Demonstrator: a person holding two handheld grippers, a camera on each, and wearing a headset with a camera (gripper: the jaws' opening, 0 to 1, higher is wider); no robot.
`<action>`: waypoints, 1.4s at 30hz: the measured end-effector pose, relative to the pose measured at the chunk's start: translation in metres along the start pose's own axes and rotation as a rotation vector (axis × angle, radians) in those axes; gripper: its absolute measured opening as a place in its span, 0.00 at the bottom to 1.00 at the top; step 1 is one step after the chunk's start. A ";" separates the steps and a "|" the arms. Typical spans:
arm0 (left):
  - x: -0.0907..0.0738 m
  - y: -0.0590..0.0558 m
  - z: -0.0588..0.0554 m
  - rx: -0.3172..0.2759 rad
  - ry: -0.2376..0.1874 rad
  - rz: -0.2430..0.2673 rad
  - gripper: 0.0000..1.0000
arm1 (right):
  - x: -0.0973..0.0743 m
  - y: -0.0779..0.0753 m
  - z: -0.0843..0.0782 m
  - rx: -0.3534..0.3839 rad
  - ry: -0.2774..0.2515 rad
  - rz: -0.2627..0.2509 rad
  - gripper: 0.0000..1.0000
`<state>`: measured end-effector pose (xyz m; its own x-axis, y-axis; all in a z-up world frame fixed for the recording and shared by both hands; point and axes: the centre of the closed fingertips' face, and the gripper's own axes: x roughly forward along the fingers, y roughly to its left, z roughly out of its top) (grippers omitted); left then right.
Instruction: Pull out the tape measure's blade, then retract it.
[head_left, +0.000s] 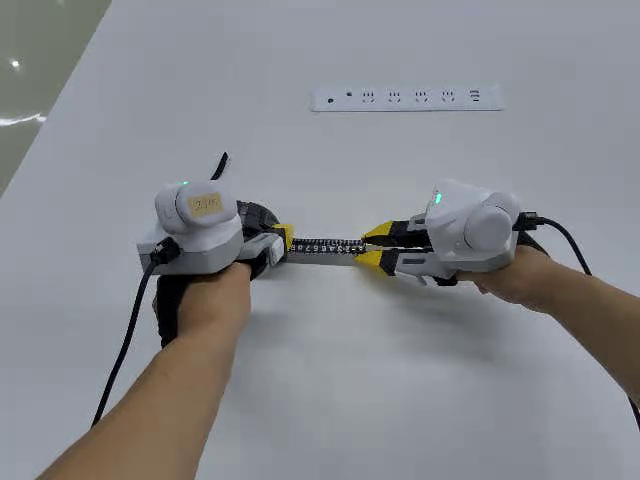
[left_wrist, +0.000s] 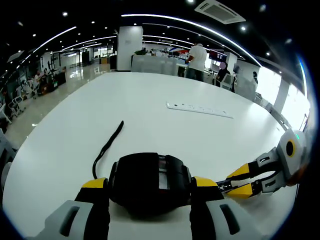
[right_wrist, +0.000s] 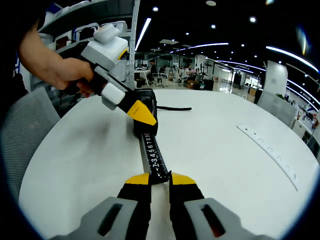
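Two claws clenched: your left claw (left_wrist: 150, 183) grips the case (left_wrist: 150, 172), right claw (right_wrist: 160, 179) pinches the blade (right_wrist: 151, 150) tip; blade runs straight between them.

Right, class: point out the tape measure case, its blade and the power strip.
tape measure case (left_wrist: 150, 182): left gripper view, middle of black body.
blade (right_wrist: 153, 156): right gripper view, numbered middle.
power strip (head_left: 405, 97): head view, centre of top.

On the tabletop (head_left: 330, 390), the tape measure case (left_wrist: 150, 181) sits between the jaws of the left claw (head_left: 272, 243). Its blade (head_left: 325, 246) runs rightward into the right claw (head_left: 378, 247). The power strip (head_left: 405, 98) lies behind, well apart.
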<state>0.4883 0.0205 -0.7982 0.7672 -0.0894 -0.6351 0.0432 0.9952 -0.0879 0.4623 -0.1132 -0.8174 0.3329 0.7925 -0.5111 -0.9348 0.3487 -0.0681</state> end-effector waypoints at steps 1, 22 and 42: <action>0.000 0.000 0.000 -0.002 0.000 -0.001 0.62 | 0.001 0.001 0.002 0.001 -0.003 0.000 0.11; -0.001 0.000 -0.001 -0.005 0.000 -0.005 0.62 | 0.032 0.007 0.016 -0.009 -0.018 0.005 0.12; 0.000 0.001 0.000 -0.014 0.007 -0.014 0.62 | 0.064 0.015 0.034 -0.028 -0.030 0.015 0.12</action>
<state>0.4885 0.0213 -0.7985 0.7621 -0.1037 -0.6390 0.0447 0.9932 -0.1079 0.4735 -0.0405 -0.8221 0.3216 0.8126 -0.4861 -0.9428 0.3226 -0.0844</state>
